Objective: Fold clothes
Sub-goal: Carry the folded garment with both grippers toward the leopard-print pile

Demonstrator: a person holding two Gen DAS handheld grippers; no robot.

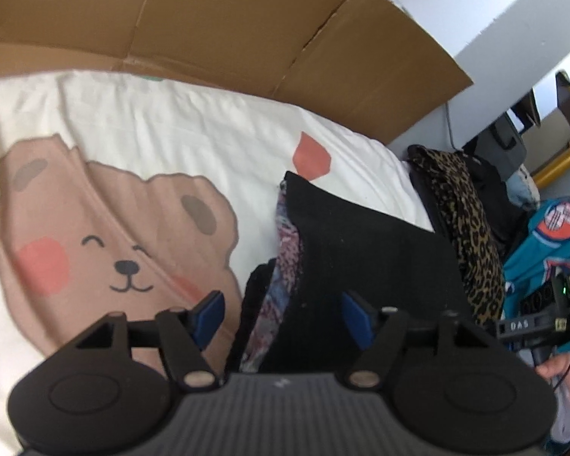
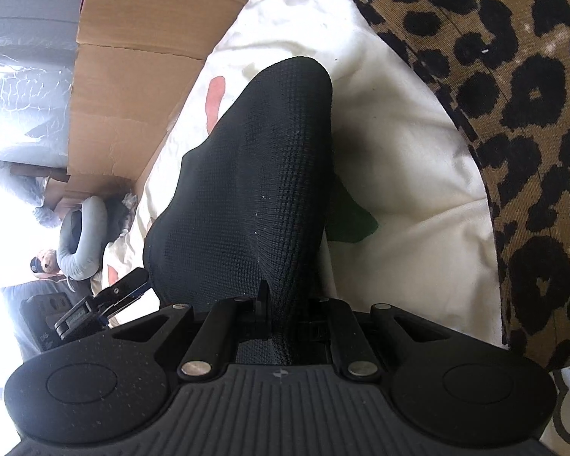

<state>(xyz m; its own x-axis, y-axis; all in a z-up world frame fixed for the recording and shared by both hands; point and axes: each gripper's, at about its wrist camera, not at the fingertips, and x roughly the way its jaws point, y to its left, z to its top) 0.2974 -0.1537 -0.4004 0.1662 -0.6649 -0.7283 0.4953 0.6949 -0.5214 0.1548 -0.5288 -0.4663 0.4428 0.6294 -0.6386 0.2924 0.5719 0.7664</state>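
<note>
A black knit garment (image 1: pixel 361 250) lies folded on a white bed sheet with a bear print (image 1: pixel 106 250), on top of a patterned purple-blue cloth (image 1: pixel 285 262). My left gripper (image 1: pixel 283 313) is open, its blue-padded fingers (image 1: pixel 212 313) spread above the near edge of this stack. In the right wrist view the black garment (image 2: pixel 254 174) runs up from my right gripper (image 2: pixel 285 315), which is shut on its near end. My left gripper also shows at the left edge of the right wrist view (image 2: pixel 106 300).
A leopard-print garment (image 1: pixel 467 228) lies at the right of the stack, large in the right wrist view (image 2: pixel 513 114). A teal jersey (image 1: pixel 543 250) lies beyond it. A cardboard sheet (image 1: pixel 247 26) stands along the far edge of the bed.
</note>
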